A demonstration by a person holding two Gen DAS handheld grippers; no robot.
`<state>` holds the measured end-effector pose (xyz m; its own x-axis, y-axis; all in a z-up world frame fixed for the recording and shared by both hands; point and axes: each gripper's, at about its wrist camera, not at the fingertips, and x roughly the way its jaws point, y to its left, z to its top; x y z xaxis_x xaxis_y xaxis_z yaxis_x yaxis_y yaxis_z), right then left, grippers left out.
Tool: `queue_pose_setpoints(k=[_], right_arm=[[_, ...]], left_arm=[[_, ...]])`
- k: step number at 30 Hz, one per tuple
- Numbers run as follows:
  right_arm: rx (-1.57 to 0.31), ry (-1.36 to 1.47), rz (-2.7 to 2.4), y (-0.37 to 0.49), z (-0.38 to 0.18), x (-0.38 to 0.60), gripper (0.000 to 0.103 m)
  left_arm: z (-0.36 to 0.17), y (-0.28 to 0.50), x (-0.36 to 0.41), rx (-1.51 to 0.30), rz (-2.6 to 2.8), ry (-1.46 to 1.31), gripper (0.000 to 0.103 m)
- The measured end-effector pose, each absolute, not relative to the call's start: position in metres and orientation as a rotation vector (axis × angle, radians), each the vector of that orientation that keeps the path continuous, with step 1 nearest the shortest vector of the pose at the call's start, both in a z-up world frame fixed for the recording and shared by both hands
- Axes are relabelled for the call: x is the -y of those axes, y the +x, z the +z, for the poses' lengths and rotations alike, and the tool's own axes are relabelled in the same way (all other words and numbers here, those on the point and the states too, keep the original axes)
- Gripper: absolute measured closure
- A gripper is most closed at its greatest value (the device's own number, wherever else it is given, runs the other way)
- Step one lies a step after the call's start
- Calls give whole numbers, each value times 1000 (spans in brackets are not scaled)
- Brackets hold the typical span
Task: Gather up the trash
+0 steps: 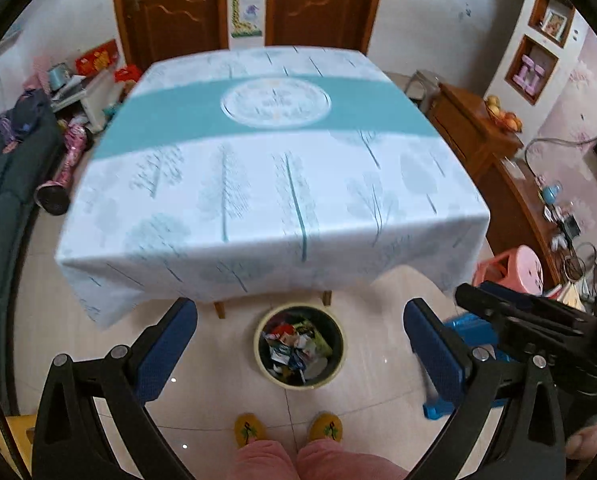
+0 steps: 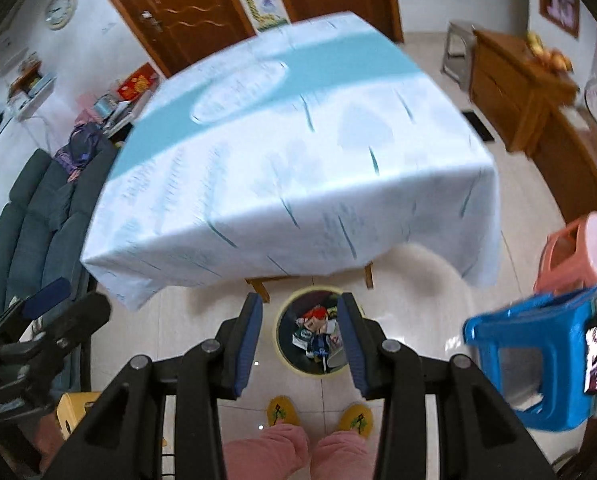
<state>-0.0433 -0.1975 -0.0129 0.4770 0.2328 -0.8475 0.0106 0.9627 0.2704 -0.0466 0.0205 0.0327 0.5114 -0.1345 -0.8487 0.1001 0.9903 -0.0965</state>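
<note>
**A:** What is the left wrist view showing?

**B:** The left gripper [image 1: 300, 340] is hanging above a round trash bin [image 1: 260, 354] that is sitting on the tiled floor, just in front of the table's near edge. Its two blue-padded fingers [image 1: 166, 350] are standing wide apart with nothing between them. The bin is looking well filled with crumpled wrappers and paper scraps [image 1: 296, 346]. Beyond the bin, the tablecloth [image 1: 274, 168], white with a teal band, is lying bare of any litter. Nearer the camera than the bin, the person's yellow slippers [image 1: 249, 429] and pink trousers are showing. To the right of the bin, part of the right gripper is reaching into the picture in front of a blue stool [image 1: 464, 330].

**A:** And the right wrist view?

**B:** The right gripper [image 2: 300, 344] is also pointing down at the bin [image 2: 282, 316], which is appearing between its fingers. The jaws are parted, more narrowly than the left pair, and are holding nothing. This picture is blurred, so fine detail on the table is hard to read. The blue stool [image 2: 534, 344] is standing right of the bin, a pink stool [image 2: 574, 256] behind it.

**A:** How far along is the job?

**B:** Judging by this, it is looking nearly or fully done: the trash is sitting in the bin, both grippers are empty, and no loose litter is showing on the table or the floor around the bin.
</note>
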Motion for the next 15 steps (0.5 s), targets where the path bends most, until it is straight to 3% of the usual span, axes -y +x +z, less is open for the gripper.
queue_pose_setpoints(k=[12,13,15], right_arm=[[-941,179,203,-38,73,177,63],[-938,183,202,-40,75,176,62],[-936,180,193,-42,75,174,47]], left_arm=[[90,-48,-19,-964,-54,-17,1],[91,-48,-18,-967,-48,-8,1],[91,-49,-15,-972,-41,1,1]])
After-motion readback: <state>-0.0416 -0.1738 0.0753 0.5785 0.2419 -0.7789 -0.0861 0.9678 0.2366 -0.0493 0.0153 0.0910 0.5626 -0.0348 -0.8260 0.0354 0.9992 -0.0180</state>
